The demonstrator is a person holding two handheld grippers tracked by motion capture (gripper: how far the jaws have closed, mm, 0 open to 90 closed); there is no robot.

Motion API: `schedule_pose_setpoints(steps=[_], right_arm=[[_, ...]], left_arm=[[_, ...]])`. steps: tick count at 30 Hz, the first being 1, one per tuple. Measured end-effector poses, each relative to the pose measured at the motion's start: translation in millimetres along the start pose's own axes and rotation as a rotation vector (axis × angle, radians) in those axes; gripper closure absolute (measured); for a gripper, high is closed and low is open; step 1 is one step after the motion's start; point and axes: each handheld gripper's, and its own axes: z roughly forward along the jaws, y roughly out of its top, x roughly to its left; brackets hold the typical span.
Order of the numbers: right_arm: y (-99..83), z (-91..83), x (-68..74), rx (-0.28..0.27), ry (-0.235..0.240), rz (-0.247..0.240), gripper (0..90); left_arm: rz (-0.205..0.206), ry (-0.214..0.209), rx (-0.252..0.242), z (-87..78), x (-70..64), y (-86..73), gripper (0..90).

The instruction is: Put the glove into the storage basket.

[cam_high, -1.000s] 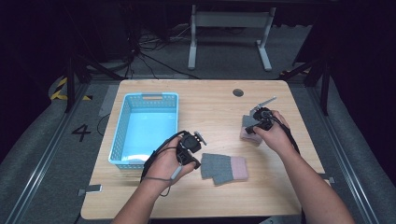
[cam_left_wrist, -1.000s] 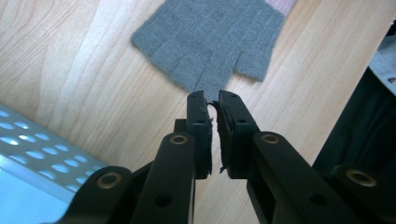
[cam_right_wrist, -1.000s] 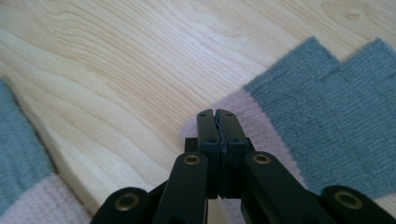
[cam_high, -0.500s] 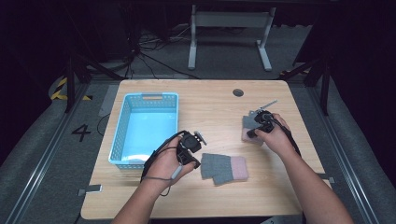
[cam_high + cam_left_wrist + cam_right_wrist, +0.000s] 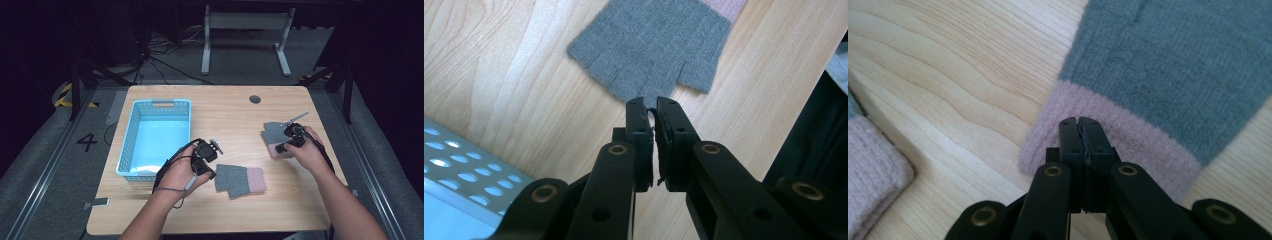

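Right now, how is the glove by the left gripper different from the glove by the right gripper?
The left glove lies flat near the table's front edge, beside the blue basket; the right glove lies farther back. The left gripper points at the left glove's grey finger end, while the right gripper sits over the right glove's pink cuff. Both gloves are grey, fingerless and pink-cuffed.

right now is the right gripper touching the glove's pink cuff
Touching. The right gripper view shows the right gripper with its fingers closed on the edge of the glove's pink cuff.
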Motion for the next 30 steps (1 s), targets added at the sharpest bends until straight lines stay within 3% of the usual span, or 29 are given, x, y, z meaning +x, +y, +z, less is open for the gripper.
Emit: schedule_pose_setpoints(steps=[13, 18, 21, 26, 30], right_arm=[[-12.2, -7.7, -12.8, 0.005, -0.008, 0.043, 90.0], [-12.2, -10.8, -12.3, -0.010, -0.006, 0.032, 88.5], [-6.3, -19.2, -9.3, -0.058, 0.008, 0.076, 77.3], [4.8, -27.9, -10.8, -0.079, -0.010, 0.155, 69.6], [13.5, -28.3, -12.6, -0.068, -0.032, 0.152, 65.8]], left_arm=[[-0.008, 0.001, -0.006, -1.0, 1.0, -0.8, 84.6], [-0.007, -0.002, -0.013, -1.9, 1.9, 0.7, 83.4], [-0.005, -0.007, -0.021, -4.1, 2.9, 2.5, 82.3], [-0.005, -0.021, -0.038, -7.6, 3.9, 2.7, 79.1], [-0.012, -0.017, -0.043, -10.6, 6.4, 1.0, 77.5]])
